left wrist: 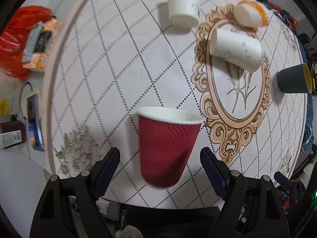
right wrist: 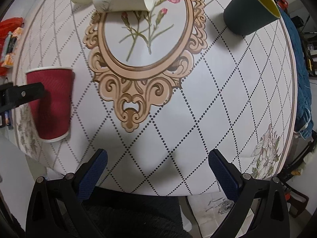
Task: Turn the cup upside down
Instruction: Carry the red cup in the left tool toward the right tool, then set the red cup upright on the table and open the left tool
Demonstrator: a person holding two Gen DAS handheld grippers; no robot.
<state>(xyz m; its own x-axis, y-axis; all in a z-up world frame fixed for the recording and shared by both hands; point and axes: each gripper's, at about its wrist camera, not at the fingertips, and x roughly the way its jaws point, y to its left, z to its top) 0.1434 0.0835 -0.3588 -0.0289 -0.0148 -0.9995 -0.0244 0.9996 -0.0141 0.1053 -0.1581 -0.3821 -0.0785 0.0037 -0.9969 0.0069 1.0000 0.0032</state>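
Note:
A red ribbed paper cup (left wrist: 166, 146) with a white rim stands upright, mouth up, on the round table near its front edge. It also shows at the left of the right wrist view (right wrist: 52, 103). My left gripper (left wrist: 160, 156) is open, its two fingers on either side of the cup's lower half with gaps on both sides. One left finger (right wrist: 21, 94) crosses the cup's left side in the right wrist view. My right gripper (right wrist: 158, 158) is open and empty over the table's front edge, right of the red cup.
The table (right wrist: 198, 119) has a printed cloth. A white cup (left wrist: 183, 4) stands upside down at the back. Another white cup (left wrist: 235, 47) lies on its side. An orange-banded white cup (left wrist: 251, 12) lies behind it. A dark green cup (right wrist: 251, 10) stands upright at the far right.

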